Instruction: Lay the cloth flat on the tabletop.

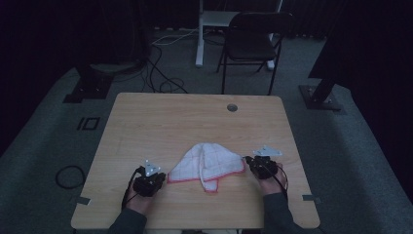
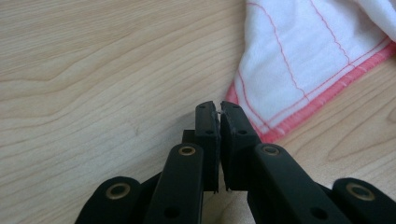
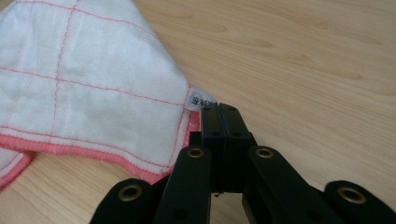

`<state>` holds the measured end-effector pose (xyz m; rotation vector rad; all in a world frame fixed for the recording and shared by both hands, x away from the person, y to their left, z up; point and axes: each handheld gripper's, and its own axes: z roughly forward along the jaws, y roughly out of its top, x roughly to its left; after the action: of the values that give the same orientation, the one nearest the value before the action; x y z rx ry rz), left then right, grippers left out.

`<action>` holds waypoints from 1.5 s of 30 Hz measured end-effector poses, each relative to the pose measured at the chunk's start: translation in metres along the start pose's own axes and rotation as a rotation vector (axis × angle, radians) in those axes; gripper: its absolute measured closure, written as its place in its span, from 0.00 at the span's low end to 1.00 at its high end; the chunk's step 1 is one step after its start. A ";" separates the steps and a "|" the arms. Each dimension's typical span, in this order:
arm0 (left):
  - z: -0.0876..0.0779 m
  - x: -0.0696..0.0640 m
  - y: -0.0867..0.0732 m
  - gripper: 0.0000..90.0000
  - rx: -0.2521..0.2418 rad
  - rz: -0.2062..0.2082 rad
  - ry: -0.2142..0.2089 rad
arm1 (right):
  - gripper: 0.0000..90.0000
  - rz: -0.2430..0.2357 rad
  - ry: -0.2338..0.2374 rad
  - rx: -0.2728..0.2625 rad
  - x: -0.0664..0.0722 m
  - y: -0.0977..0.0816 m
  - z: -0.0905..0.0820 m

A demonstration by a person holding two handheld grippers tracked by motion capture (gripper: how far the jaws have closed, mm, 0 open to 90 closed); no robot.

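A small white tag [image 3: 197, 101] sewn to the corner of the cloth [image 3: 93, 93], near the counter's front edge, carries tiny dark printed characters, too small to read.

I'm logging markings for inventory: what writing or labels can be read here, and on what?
One text: a small white tag sewn at the corner of the white cloth with pink edging, beside the right claw. Its dark printed characters are too small to read.
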<state>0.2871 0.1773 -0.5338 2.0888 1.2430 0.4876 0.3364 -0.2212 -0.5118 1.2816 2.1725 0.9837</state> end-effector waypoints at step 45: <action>0.022 0.031 0.028 0.92 0.063 0.047 0.122 | 1.00 0.014 -0.029 0.024 -0.013 -0.010 -0.002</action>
<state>0.3333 0.1876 -0.5306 2.1729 1.2962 0.6126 0.3354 -0.2368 -0.5181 1.3158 2.1623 0.9420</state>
